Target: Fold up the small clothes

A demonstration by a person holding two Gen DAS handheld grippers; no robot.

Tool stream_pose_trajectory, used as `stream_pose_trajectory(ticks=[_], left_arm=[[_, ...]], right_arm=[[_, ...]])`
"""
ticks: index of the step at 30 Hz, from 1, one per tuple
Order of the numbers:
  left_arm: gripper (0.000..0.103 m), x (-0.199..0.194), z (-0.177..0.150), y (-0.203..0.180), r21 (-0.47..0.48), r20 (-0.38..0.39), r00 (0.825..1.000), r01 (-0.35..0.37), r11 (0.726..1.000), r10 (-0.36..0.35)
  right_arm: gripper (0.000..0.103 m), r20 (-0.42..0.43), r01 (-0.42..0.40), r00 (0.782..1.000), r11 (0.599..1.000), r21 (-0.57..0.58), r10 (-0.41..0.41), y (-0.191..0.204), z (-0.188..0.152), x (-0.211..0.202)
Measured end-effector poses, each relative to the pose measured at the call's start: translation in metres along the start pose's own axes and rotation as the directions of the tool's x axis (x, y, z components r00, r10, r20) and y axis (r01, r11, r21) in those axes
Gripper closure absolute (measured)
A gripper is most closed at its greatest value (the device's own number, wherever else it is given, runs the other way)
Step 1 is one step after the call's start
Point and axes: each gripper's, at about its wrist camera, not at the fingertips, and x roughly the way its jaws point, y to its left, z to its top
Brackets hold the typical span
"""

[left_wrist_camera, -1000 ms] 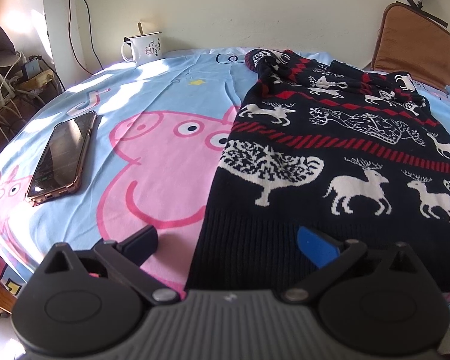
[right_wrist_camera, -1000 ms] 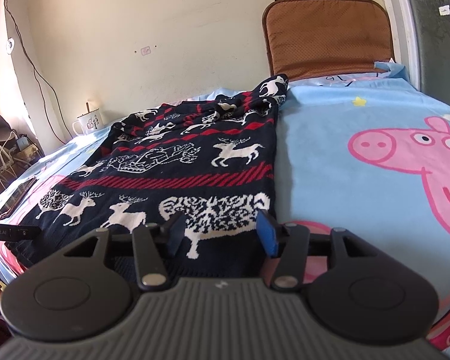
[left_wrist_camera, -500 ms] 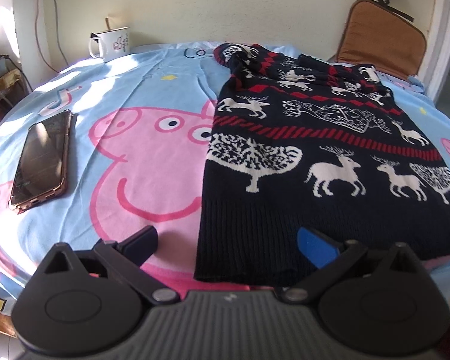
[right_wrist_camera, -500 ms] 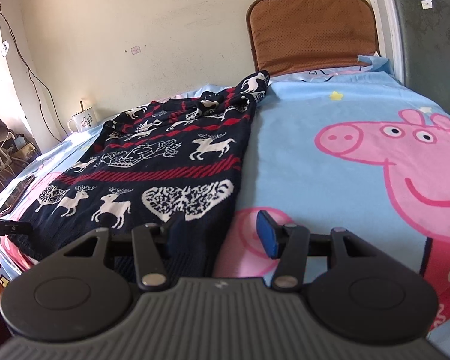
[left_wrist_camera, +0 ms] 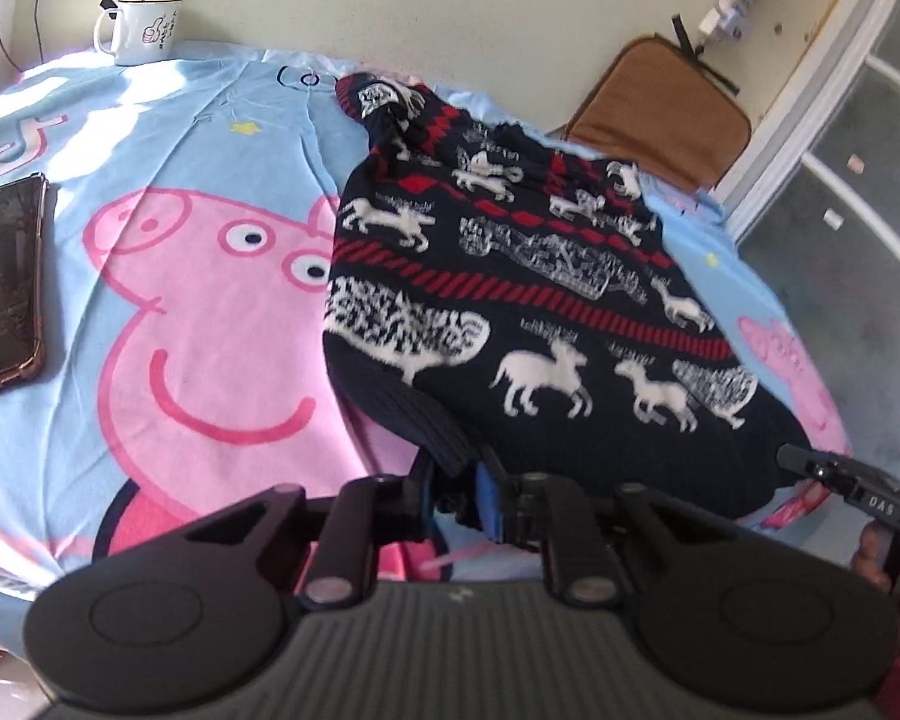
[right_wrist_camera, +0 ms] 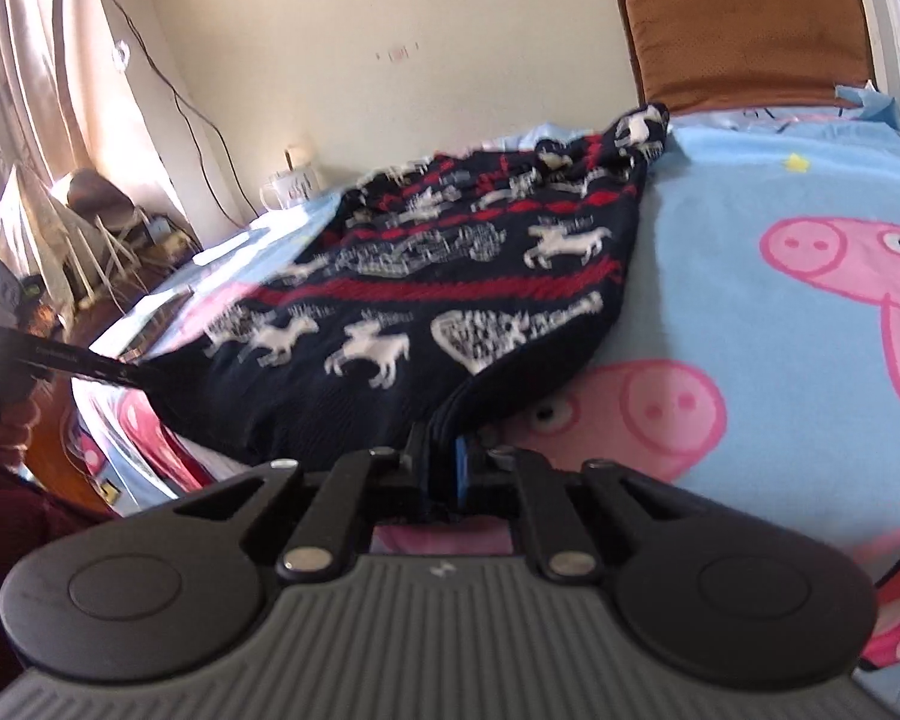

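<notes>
Both hand-held grippers, left [left_wrist_camera: 453, 489] and right [right_wrist_camera: 444, 468], have just clamped the sweater's [left_wrist_camera: 510, 300] hem.

Both wrist views sit low at the bed's near edge, close over the sweater [left_wrist_camera: 540, 312] hem, facing the far wall; both share the sweater [right_wrist_camera: 450, 300] and mug [left_wrist_camera: 141, 30].

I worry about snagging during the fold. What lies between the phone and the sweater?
Only bare pig-print sheet lies between the phone and the reindeer sweater; the left wrist view shows this.
</notes>
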Motion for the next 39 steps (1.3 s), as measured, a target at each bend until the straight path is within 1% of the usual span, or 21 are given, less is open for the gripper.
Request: stream_pose_trajectory(ticks=[4, 7, 9, 11, 12, 13, 14, 15, 16, 17, 20, 21, 24, 29, 32, 33, 34, 35, 36, 37, 39], left_arm=[[0.089, -0.002, 0.04, 0.011, -0.087, 0.108, 0.992, 0.078, 0.993, -0.069], [0.089, 0.014, 0.079, 0.017, -0.131, 0.167, 0.984, 0.09, 0.987, -0.067], [0.089, 0.034, 0.105, 0.019, -0.14, 0.169, 0.985, 0.061, 0.988, -0.037], [0.082, 0.061, 0.131, 0.023, -0.138, 0.157, 0.988, 0.013, 0.99, 0.009], [0.065, 0.073, 0.142, 0.025, -0.14, 0.149, 0.988, -0.025, 0.99, 0.046], [0.054, 0.083, 0.149, 0.027, -0.14, 0.15, 0.985, -0.069, 0.988, 0.09], [0.054, 0.092, 0.153, 0.032, -0.152, 0.152, 0.976, -0.133, 0.979, 0.156], [0.054, 0.096, 0.154, 0.037, -0.168, 0.143, 0.971, -0.165, 0.972, 0.189], [0.052, 0.095, 0.151, 0.042, -0.175, 0.14, 0.974, -0.155, 0.972, 0.18], [0.048, 0.092, 0.146, 0.05, -0.174, 0.141, 0.979, -0.122, 0.977, 0.148], [0.029, 0.079, 0.126, 0.064, -0.169, 0.149, 0.98, -0.109, 0.98, 0.134], [0.022, 0.076, 0.12, 0.065, -0.164, 0.148, 0.981, -0.098, 0.982, 0.123], [0.017, 0.075, 0.105, 0.06, -0.154, 0.116, 0.99, -0.058, 0.986, 0.076], [0.017, 0.092, 0.089, 0.045, -0.127, 0.04, 0.999, -0.027, 0.991, 0.032], [0.021, 0.1, 0.087, 0.037, -0.118, 0.041, 0.999, -0.028, 0.993, 0.033], [0.029, 0.102, 0.086, 0.034, -0.119, 0.043, 0.998, -0.031, 0.992, 0.037], [0.045, 0.104, 0.086, 0.03, -0.12, 0.045, 0.998, -0.042, 0.992, 0.048], [0.056, 0.107, 0.086, 0.028, -0.121, 0.034, 0.998, -0.047, 0.992, 0.052], [0.069, 0.108, 0.086, 0.025, -0.122, 0.036, 0.997, -0.066, 0.99, 0.07], [0.077, 0.109, 0.087, 0.023, -0.122, 0.023, 0.998, -0.059, 0.991, 0.062], [0.079, 0.106, 0.086, 0.016, -0.123, 0.021, 0.999, -0.04, 0.992, 0.043]], right_arm=[[0.092, 0.13, 0.0, 0.991, 1.0, 0.031, -0.004, -0.014, 0.043, 0.006], [0.092, 0.181, 0.035, 0.983, 0.998, 0.059, -0.045, -0.034, 0.081, 0.032], [0.092, 0.176, 0.068, 0.981, 0.995, 0.067, -0.079, -0.042, 0.103, 0.059], [0.092, 0.128, 0.159, 0.977, 0.983, 0.09, -0.17, -0.054, 0.124, 0.097], [0.088, 0.101, 0.207, 0.971, 0.973, 0.106, -0.218, -0.061, 0.13, 0.114], [0.087, 0.086, 0.267, 0.957, 0.957, 0.11, -0.277, -0.068, 0.133, 0.132], [0.083, 0.076, 0.313, 0.944, 0.945, 0.094, -0.32, -0.072, 0.134, 0.141], [0.078, 0.067, 0.35, 0.932, 0.933, 0.083, -0.356, -0.074, 0.134, 0.144], [0.078, 0.08, 0.347, 0.932, 0.933, 0.096, -0.355, -0.077, 0.13, 0.137], [0.075, 0.104, 0.302, 0.944, 0.946, 0.118, -0.314, -0.078, 0.125, 0.123], [0.046, 0.15, 0.188, 0.965, 0.966, 0.177, -0.215, -0.079, 0.1, 0.082], [0.041, 0.149, 0.17, 0.969, 0.968, 0.182, -0.198, -0.079, 0.091, 0.073], [0.04, 0.073, 0.164, 0.98, 0.96, 0.228, -0.185, -0.078, 0.07, 0.062], [0.04, -0.009, 0.154, 0.987, 0.939, 0.308, -0.159, -0.073, 0.05, 0.072], [0.043, -0.027, 0.136, 0.99, 0.932, 0.335, -0.135, -0.069, 0.052, 0.093], [0.06, -0.039, 0.146, 0.989, 0.935, 0.322, -0.141, -0.066, 0.053, 0.101], [0.075, -0.069, 0.163, 0.986, 0.937, 0.309, -0.149, -0.065, 0.055, 0.108], [0.083, -0.076, 0.171, 0.985, 0.936, 0.309, -0.155, -0.065, 0.056, 0.112], [0.085, -0.064, 0.168, 0.986, 0.937, 0.305, -0.156, -0.063, 0.058, 0.11], [0.085, -0.045, 0.175, 0.985, 0.945, 0.277, -0.169, -0.06, 0.061, 0.106], [0.086, 0.008, 0.192, 0.98, 0.954, 0.229, -0.199, -0.055, 0.068, 0.091]])
